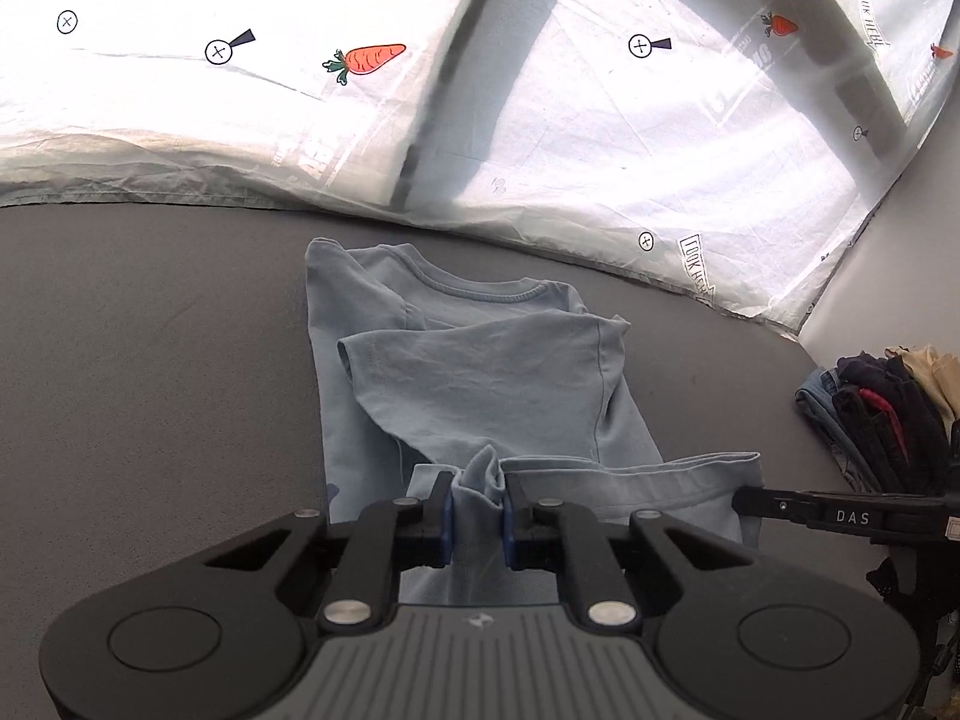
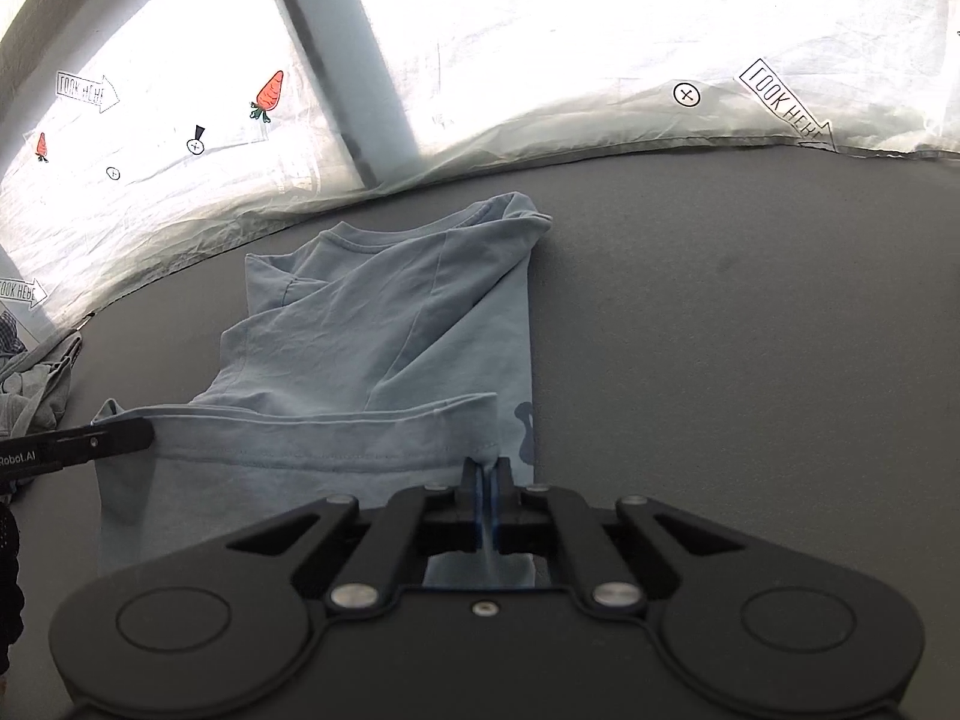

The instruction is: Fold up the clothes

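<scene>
Pale blue cotton, a T-shirt, lies stretched on the grey desk with its collar toward the printed white sheet at the far edge. Both sleeves and sides look already folded inward, so the body is a narrow strip. The left gripper is clenched on a bunched corner of the bottom hem, and the right gripper is pinched tight on the other hem corner, the hem lifted slightly between them. I judge the lengthwise folds done and the crosswise fold, hem up toward the collar, just starting; after that, perhaps one more halving. A stack of folded dark clothes sits off to the side, and a crumpled grey garment waits on the other side.
</scene>
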